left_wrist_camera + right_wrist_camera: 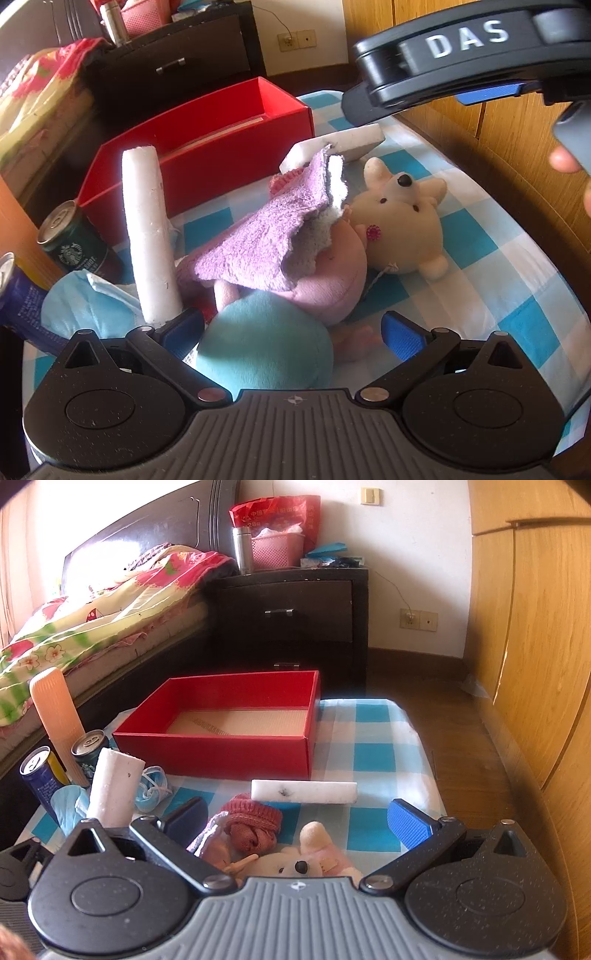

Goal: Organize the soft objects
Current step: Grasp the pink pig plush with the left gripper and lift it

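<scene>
soft toys and a purple towel lie heaped on the checked tabletop beside the red box; light, floppy, so pinch a thick fold. both hand-held grippers, left and right, gape, holding nothing.

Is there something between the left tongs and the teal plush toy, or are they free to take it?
Nothing visible is in the way. The left tongs are open, and the teal plush toy already lies between the blue pads. An upright white foam block stands beside the left pad.
</scene>
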